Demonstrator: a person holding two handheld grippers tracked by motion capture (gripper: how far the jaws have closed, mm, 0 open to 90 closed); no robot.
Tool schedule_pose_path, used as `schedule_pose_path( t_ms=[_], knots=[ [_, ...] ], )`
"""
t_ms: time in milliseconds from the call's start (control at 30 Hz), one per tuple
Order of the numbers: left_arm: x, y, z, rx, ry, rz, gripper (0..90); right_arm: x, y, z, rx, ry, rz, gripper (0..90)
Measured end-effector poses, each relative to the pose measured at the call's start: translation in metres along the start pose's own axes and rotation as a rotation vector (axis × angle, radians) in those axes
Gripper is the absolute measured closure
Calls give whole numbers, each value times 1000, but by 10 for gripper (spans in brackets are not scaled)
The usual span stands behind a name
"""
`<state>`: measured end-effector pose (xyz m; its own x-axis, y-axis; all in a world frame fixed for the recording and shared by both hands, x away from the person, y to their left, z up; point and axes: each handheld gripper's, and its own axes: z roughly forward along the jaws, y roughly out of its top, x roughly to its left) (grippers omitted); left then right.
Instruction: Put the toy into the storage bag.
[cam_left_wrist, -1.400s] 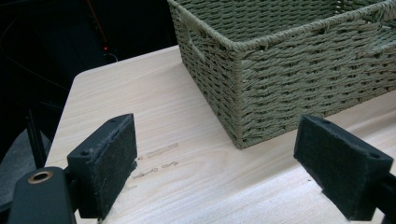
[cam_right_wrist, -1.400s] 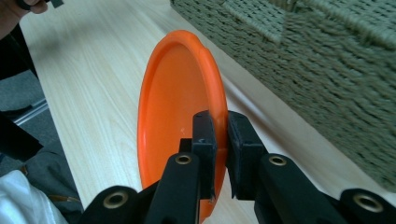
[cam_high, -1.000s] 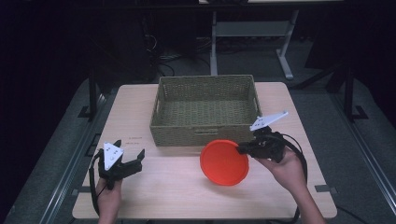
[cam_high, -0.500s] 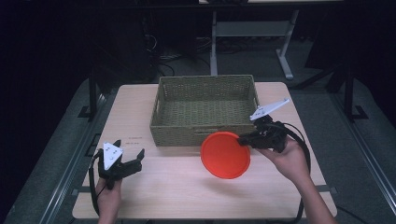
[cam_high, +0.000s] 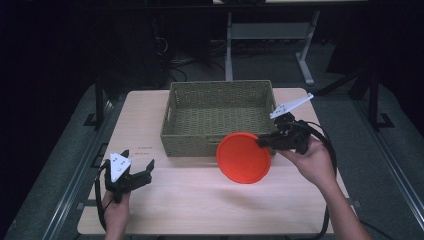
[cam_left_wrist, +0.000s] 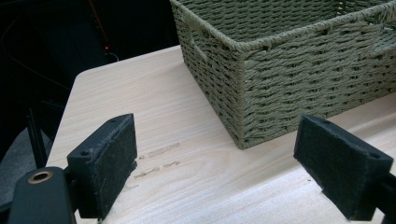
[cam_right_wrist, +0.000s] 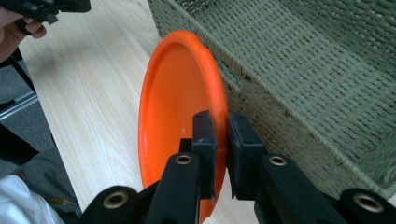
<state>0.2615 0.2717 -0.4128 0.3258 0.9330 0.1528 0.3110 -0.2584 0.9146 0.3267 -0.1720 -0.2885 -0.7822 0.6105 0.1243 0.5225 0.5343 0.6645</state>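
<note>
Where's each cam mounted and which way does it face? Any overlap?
High view: above the person's side, looking forward and down at the table; both forearms, left gripper and right gripper show.
Left gripper view: on the left gripper, facing the basket corner; open pads show.
Right gripper view: on the right gripper, shut on the plate rim beside the basket.
Shared: the basket in all three views.

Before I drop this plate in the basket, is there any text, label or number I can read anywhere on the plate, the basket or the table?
No text can be read.
Table: faint grey marks beside the basket, too blurred to read.
Orange plate, held at its rim by the right gripper: plain, no label.
Basket: bare weave.
</note>
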Motion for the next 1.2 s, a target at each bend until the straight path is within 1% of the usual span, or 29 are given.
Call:
schedule_pose_path(
  t_ms=[233, 333, 467, 533, 633, 833, 933, 1100, 1200],
  knots=[
    [0, 0, 0, -1, 0, 1, 128, -2, 11, -7, -3, -8, -2, 821],
    [0, 0, 0, 0, 2, 0, 128, -4, 17, -13, -9, -15, -11, 821],
    [0, 0, -1, 0, 1, 0, 128, -7, 21, -16, -3, -26, -14, 821],
    [1, 0, 0, 1, 2, -2, 127, -8, 24, -17, 0, -21, -9, 821],
    [1, 0, 0, -1, 2, -4, 128, -10, 27, -19, -3, -24, -4, 821],
    [1, 0, 0, -3, 1, -6, 128, -9, 37, -20, -1, -31, -18, 821],
    [1, 0, -1, -5, 3, -6, 128, -10, 44, -23, -4, -35, -20, 821],
    [1, 0, -1, -3, 2, -5, 128, -13, 51, -26, -7, -33, -12, 821],
    [1, 0, -1, -4, 1, -6, 128, -18, 56, -26, -7, -30, 0, 821]
  ],
)
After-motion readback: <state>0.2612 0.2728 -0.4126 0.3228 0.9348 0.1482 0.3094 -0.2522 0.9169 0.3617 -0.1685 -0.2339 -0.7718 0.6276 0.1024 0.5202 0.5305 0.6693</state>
